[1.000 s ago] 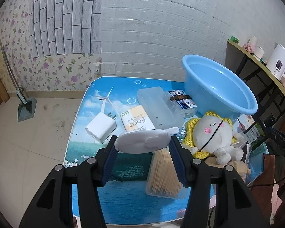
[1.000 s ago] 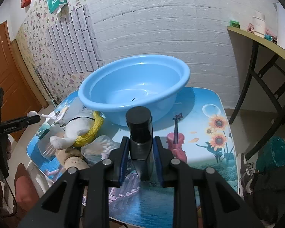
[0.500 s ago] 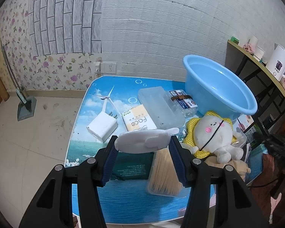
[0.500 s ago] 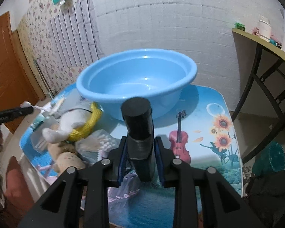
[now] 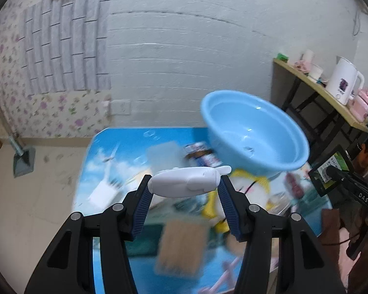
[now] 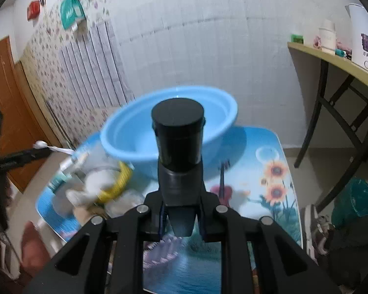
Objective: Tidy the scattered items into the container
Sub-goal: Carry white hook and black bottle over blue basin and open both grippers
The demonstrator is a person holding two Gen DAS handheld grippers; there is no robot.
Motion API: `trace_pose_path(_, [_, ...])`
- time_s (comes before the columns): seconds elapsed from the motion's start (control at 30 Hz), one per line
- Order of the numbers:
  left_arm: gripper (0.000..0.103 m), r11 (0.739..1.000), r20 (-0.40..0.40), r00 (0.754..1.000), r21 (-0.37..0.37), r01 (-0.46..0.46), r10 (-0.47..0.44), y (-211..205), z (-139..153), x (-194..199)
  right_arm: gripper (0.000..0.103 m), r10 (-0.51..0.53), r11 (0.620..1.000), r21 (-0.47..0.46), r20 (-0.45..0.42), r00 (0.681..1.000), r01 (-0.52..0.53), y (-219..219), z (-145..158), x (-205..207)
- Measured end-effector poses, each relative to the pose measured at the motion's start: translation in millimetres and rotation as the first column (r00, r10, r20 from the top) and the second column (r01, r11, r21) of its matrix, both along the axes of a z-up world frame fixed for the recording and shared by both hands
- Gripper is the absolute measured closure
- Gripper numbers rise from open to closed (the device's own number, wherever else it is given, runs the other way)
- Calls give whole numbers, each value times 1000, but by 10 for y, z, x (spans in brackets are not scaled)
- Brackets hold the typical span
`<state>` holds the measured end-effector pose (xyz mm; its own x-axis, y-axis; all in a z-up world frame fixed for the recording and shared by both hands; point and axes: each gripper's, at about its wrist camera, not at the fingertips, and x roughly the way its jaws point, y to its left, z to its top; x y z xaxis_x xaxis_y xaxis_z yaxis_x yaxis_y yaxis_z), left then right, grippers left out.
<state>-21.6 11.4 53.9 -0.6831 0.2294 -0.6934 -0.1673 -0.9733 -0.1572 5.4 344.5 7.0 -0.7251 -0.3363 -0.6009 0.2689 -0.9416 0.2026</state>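
We've got the left gripper [image 5: 185, 199] clenched on a white oblong gadget [image 5: 187, 182], and the right gripper [image 6: 181, 218] clamped tight on a black capped bottle [image 6: 179, 144]. Both are carried above the table [image 6: 265, 166], with the blue basin [image 6: 169, 125] just ahead. Next we must bring each over the rim and let go.

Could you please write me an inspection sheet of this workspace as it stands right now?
Surface: low table with blue printed top, crowded on one side.
Job's things: round blue plastic basin; flat white plastic gadget; black cylindrical bottle.
Clutter: white-and-yellow plush toy, blurred boxes and packets.
Grippers: left gripper clamps the gadget; right gripper clamps the bottle.
Cables: nothing seen.
Surroundings: white kettle on a side shelf.
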Motion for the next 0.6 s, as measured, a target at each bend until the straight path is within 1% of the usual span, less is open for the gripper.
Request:
trace_pose_path(0.07, [50,999,2,999,-3,39,-39,143,18,-99,84,6,1000,-18,-18,1000,-6,-12,81,-19])
trace_pose_path(0.13, [49,997,-13,997,-9,78,-78,304,74,-161,84,13,1000,-27,-38,999,-14,-56,157,-48])
trace_pose_path(0.2, [49,994,-38,993,-18,110,-110,454,138,-235,84,27,1000,-13,-57,998,-28,-118,223,-78])
trace_pose_path(0.27, [49,992,-42,991,-22,128,-129,568,158,-305,84,41,999,-7,-74,996,-42,-179,256,-106])
trace_pose_path(0.43, [49,984,-2,984,-33,176,-176,861,61,-526,84,42,998,-43,-81,996,-45,-210,275,-285])
trace_pose_path(0.53, [49,979,10,980,-51,200,-199,996,-17,-620,84,52,997,-47,-88,995,-56,-230,296,-374])
trace_pose_path(0.6, [49,977,27,978,-49,208,-207,1055,-81,-677,84,55,997,-44,-87,995,-59,-251,298,-453])
